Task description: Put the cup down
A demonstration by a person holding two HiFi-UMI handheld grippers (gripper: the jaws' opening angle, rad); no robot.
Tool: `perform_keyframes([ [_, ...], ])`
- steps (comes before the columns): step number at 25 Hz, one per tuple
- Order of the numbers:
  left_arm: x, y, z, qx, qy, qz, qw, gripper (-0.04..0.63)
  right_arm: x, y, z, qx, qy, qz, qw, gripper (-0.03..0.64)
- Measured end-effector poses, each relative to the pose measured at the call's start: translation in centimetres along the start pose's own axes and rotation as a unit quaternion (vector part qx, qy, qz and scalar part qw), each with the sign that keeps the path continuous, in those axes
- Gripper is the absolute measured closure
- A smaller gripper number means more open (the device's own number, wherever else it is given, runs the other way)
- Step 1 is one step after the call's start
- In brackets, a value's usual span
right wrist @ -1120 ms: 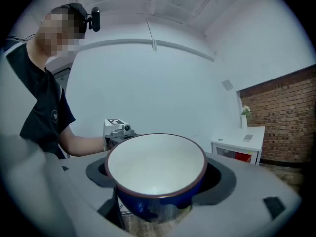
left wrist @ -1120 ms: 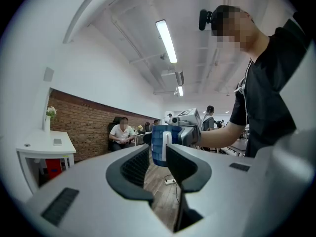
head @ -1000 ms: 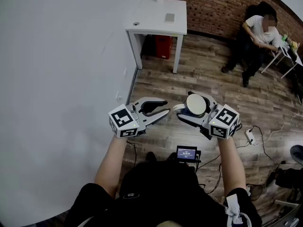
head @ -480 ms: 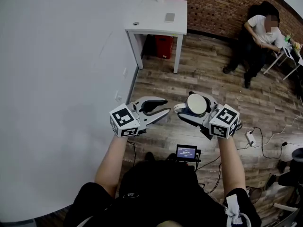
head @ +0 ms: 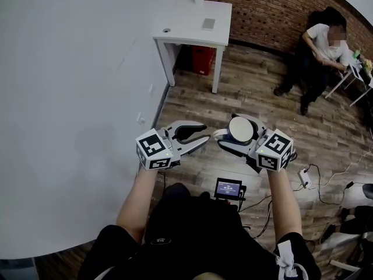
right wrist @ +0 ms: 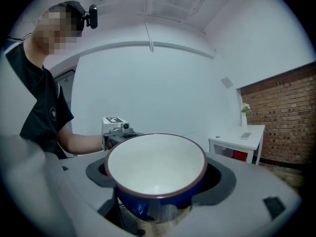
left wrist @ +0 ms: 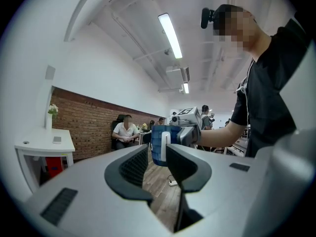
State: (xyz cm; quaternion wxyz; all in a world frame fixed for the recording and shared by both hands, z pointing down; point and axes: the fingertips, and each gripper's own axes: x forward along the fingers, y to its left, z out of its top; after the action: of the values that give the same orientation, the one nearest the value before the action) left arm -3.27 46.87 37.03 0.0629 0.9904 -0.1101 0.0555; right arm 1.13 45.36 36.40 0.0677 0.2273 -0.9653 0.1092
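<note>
A blue cup (head: 241, 129) with a white inside stands upright between the jaws of my right gripper (head: 232, 130), which is shut on it at waist height above the wooden floor. In the right gripper view the cup (right wrist: 155, 157) fills the gap, and the right gripper (right wrist: 158, 181) presses on both its sides. My left gripper (head: 204, 133) hangs just left of the cup, open and empty, its tips pointing at it. The left gripper view shows the cup (left wrist: 160, 144) beyond the left gripper (left wrist: 157, 163).
A big white round table (head: 70, 127) fills the left side. At the far end stands a small white desk (head: 192, 25) with a red bin (head: 202, 59) under it. A seated person (head: 317, 51) is by the brick wall. Cables and a power strip (head: 304, 179) lie on the floor.
Both grippers have drifted a little across the room together with the person. The floor and desk have shifted in view. The cup stays in the right grip.
</note>
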Motion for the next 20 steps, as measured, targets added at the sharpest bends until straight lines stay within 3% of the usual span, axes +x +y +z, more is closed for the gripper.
perform_keyframes([
  [20, 2.3, 2.8, -1.5, -0.008, 0.002, -0.004, 1.0, 0.488, 0.9, -4.1, -1.3, 0.004, 0.005, 0.002, 1.0, 0.19],
])
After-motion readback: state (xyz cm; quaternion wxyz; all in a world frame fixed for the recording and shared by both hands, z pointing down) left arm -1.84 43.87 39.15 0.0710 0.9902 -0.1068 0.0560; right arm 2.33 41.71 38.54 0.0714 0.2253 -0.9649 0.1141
